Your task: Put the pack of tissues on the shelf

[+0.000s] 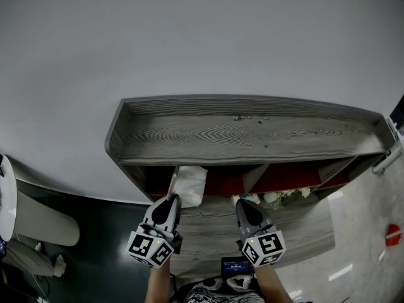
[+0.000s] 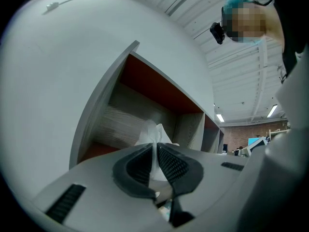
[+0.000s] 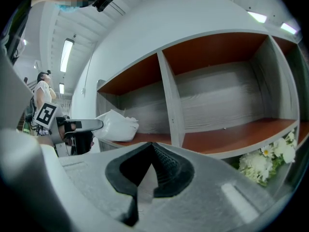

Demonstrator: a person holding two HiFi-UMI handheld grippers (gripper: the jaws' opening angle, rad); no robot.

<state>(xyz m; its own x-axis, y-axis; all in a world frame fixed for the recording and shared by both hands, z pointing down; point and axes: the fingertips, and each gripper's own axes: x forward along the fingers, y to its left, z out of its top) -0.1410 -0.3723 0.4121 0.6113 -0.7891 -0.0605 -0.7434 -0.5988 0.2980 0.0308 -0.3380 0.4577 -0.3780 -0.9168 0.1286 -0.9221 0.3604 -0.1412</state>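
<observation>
The pack of tissues [image 1: 189, 185] is a soft white packet, and my left gripper [image 1: 172, 199] is shut on its near edge. The white wrapper [image 2: 153, 132] pokes out past the closed pads in the left gripper view. In the right gripper view the pack [image 3: 116, 125] hangs at the mouth of the leftmost red-backed compartment [image 3: 133, 88] of the grey wooden shelf [image 1: 252, 131], just over its floor. I cannot tell whether it touches the board. To the right, my right gripper [image 1: 242, 202] is shut and holds nothing, and it faces the middle compartment [image 3: 227, 100].
White flowers [image 3: 265, 159] sit on the level below, at the right. An upright divider [image 3: 169, 100] separates the two compartments. A small dark device with a blue screen [image 1: 237, 267] lies on the lower grey board near my wrists. A white rounded object [image 1: 7, 197] stands at the far left.
</observation>
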